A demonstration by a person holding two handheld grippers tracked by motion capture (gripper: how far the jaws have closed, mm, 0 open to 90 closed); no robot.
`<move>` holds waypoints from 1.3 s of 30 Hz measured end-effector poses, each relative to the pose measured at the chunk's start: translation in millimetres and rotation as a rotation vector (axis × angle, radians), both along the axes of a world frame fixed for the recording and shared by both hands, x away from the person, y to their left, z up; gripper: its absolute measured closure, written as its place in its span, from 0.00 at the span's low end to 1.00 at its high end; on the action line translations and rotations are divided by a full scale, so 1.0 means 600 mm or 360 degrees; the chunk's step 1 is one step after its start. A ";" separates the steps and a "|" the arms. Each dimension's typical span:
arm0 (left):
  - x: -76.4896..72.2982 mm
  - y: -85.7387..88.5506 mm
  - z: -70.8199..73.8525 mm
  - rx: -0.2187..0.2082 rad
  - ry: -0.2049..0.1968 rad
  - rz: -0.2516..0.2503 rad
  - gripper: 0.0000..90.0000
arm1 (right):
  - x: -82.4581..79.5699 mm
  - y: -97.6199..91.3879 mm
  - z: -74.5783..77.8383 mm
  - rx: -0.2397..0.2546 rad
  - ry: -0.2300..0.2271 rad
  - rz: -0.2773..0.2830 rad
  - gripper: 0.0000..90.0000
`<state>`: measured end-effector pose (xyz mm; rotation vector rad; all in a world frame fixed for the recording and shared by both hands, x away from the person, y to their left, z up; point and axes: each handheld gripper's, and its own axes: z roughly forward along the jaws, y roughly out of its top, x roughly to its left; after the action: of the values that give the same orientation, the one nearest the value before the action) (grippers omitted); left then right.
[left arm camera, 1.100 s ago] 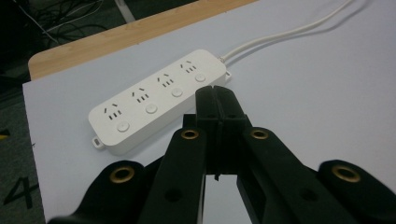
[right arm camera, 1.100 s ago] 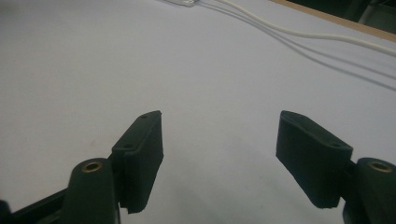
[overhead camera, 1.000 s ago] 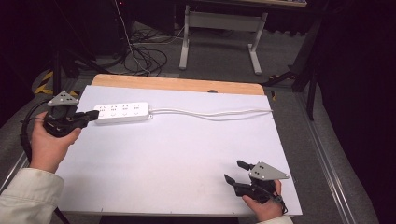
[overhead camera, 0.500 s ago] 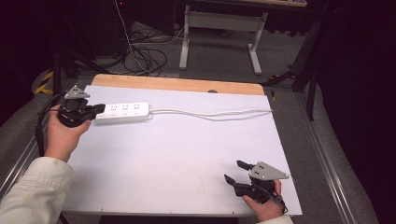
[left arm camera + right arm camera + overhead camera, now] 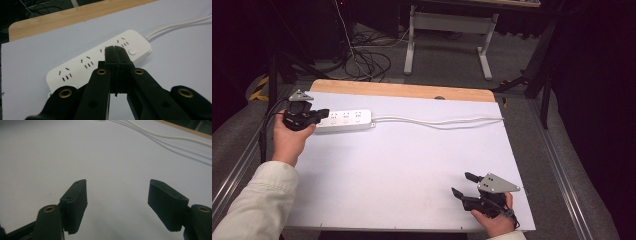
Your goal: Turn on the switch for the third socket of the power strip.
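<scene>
A white power strip point(image 5: 347, 120) lies at the far left of the white table top, its white cable point(image 5: 437, 121) running right towards the table's edge. My left gripper point(image 5: 324, 113) hovers at the strip's left end, jaws pressed together with nothing between them. In the left gripper view the shut tips point(image 5: 116, 53) sit over the power strip point(image 5: 82, 65), near its round button point(image 5: 132, 52). My right gripper point(image 5: 463, 184) rests near the front right corner, jaws wide apart; in the right gripper view its gap point(image 5: 117, 192) holds only bare table.
A wooden strip point(image 5: 402, 90) edges the table's far side. Beyond it are a desk frame point(image 5: 447, 30) and loose black cables point(image 5: 367, 55) on the floor. Metal rails point(image 5: 562, 165) run along both sides of the table.
My left gripper has moved right and a little forward, from beside the strip's left end to over it. The right gripper has stayed put.
</scene>
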<state>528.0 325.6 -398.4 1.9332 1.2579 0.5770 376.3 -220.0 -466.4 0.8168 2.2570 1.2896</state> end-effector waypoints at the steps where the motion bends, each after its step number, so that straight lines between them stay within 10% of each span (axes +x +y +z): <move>1: 0.000 0.000 0.000 0.0000 0.0000 0.0000 1.00 | 0.000 0.000 0.000 0.0000 0.0000 0.0000 0.36; 20: 0.042 0.000 -0.044 -0.0006 -0.0057 0.0022 1.00 | 0.001 -0.001 -0.001 -0.0002 0.0009 0.0011 0.36; 39: 0.070 0.003 -0.085 0.0161 0.0162 0.0126 1.00 | 0.002 -0.002 -0.002 0.0001 0.0020 0.0011 0.36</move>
<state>570.0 327.2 -449.1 2.0254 1.3984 0.5987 377.4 -221.1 -467.8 0.8198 2.2713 1.2915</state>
